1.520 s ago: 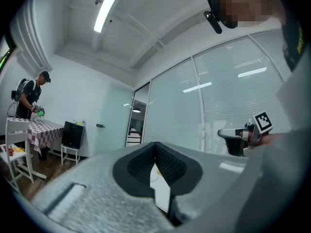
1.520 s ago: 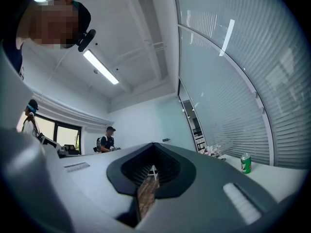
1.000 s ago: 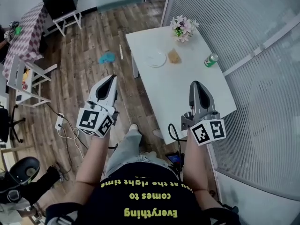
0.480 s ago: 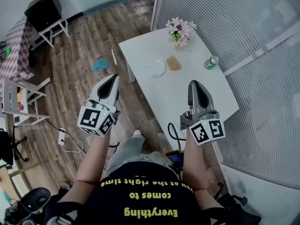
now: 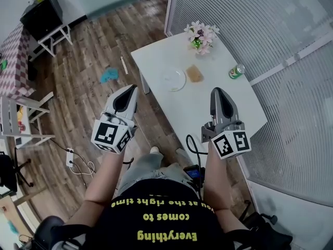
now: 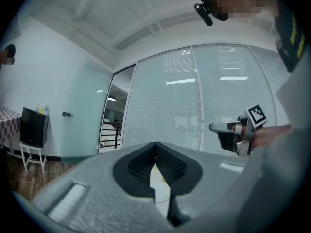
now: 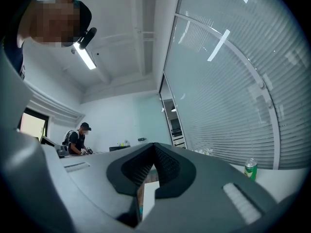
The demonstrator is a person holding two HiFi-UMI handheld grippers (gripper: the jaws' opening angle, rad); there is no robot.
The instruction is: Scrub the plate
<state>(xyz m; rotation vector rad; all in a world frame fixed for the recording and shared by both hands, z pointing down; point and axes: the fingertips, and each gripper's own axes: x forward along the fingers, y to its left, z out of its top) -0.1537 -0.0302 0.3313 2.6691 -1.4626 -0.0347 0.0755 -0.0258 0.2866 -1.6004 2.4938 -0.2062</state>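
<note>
We note the plate (image 5: 173,79), round, white and shallow, flat on the white table (image 5: 192,107) just beside a tan sponge (image 5: 194,73), apart from our left tool (image 5: 130,89) and right tool (image 5: 217,93), both closed, empty.

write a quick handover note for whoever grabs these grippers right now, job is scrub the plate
Left gripper: jaws shut, nothing between them. In the head view it is held level, off the left side of the white table.
Right gripper: jaws shut, empty. It is held level over the table's near part.
Things: the white plate lies flat mid-table. What looks like a brown sponge lies beside it on its right. A green can stands further right, and flowers at the far end.
Done: nothing; plate and sponge are untouched.
Left: pick up the sponge, probably steady the plate with the other gripper, and scrub.
</note>
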